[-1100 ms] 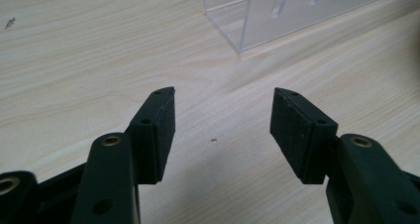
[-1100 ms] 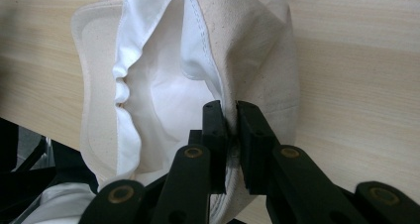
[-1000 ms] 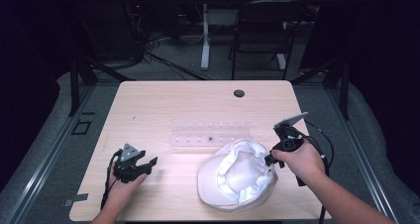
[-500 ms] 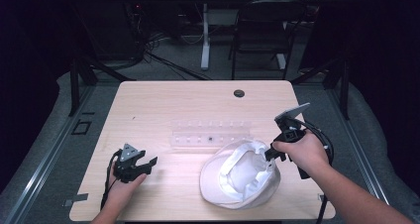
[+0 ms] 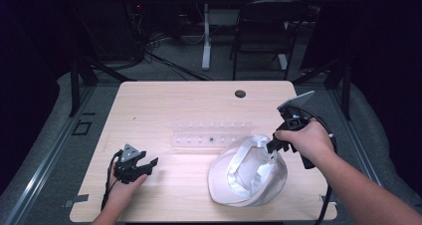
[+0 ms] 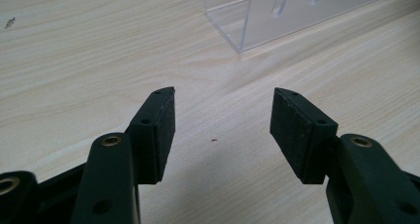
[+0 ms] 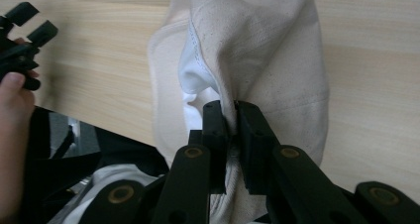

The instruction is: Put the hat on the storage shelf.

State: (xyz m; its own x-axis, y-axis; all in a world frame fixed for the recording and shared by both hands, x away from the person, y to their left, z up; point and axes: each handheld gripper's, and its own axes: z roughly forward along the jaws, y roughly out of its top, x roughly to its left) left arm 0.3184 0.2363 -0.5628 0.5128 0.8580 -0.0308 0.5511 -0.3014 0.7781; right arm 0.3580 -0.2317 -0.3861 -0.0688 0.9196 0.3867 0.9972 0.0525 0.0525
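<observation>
A white cloth cap (image 5: 247, 171) lies upside down on the right half of the wooden table, its far edge lifted. My right gripper (image 5: 273, 146) is shut on that edge; in the right gripper view its jaws (image 7: 231, 112) pinch a fold of the cap (image 7: 257, 60), which hangs down from them toward the table. My left gripper (image 5: 149, 165) rests on the table at the front left, held by a hand, its jaws apart. In the left gripper view the left gripper (image 6: 223, 122) stands open over bare wood with nothing between the pads.
A clear acrylic rack (image 5: 209, 134) lies across the middle of the table, just behind the cap; its corner (image 6: 247, 21) is ahead of the left gripper. A round cable hole (image 5: 240, 93) sits near the far edge. Chairs and cables stand on the floor beyond.
My right gripper has risen with the cap's edge in its jaws, pulling that side of the cap up off the table. The left gripper has stayed where it was.
</observation>
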